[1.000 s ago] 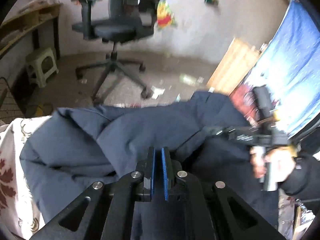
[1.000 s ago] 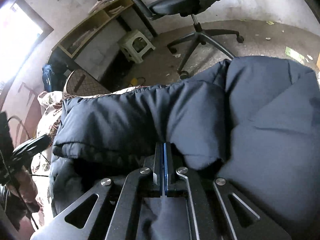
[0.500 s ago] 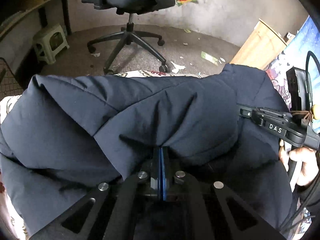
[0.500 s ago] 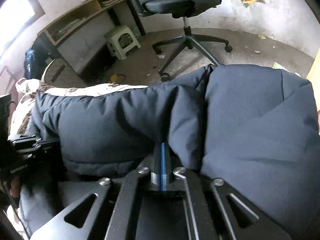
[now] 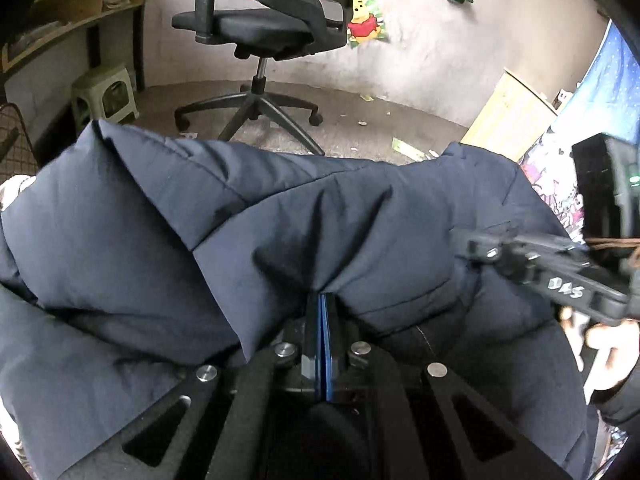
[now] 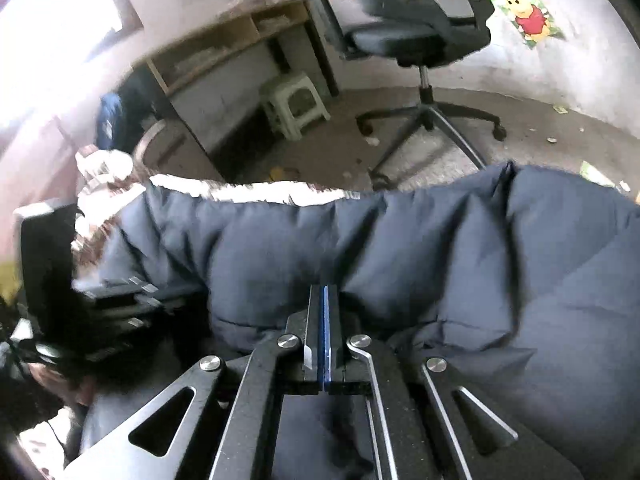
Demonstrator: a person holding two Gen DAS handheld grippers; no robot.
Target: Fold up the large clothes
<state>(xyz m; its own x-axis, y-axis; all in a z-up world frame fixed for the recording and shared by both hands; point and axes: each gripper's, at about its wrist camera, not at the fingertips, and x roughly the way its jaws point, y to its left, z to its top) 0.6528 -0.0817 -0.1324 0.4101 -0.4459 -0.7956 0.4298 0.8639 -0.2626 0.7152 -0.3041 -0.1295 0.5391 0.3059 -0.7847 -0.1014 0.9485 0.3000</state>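
Note:
A large navy padded jacket [image 5: 280, 232] lies bunched in folds across a floral-covered surface and fills the lower half of both views [image 6: 440, 248]. My left gripper [image 5: 321, 300] is shut on a fold of the jacket at its near edge. My right gripper [image 6: 323, 292] is shut on another fold of the same jacket. The right gripper also shows at the right of the left wrist view [image 5: 560, 280], and the left gripper at the left of the right wrist view [image 6: 120, 304]. The pads' tips are buried in fabric.
A black office chair [image 5: 272, 28] stands on the littered floor beyond the jacket [image 6: 416, 20]. A green plastic stool [image 5: 104, 96] and a wooden desk [image 6: 224, 48] are at the left. A wooden board [image 5: 508, 120] and a blue hanging [image 5: 608, 92] are at the right.
Both grippers stay shut on the jacket. The views have tilted up, so more wall and chair show. The jacket's far edge has dropped lower in view.

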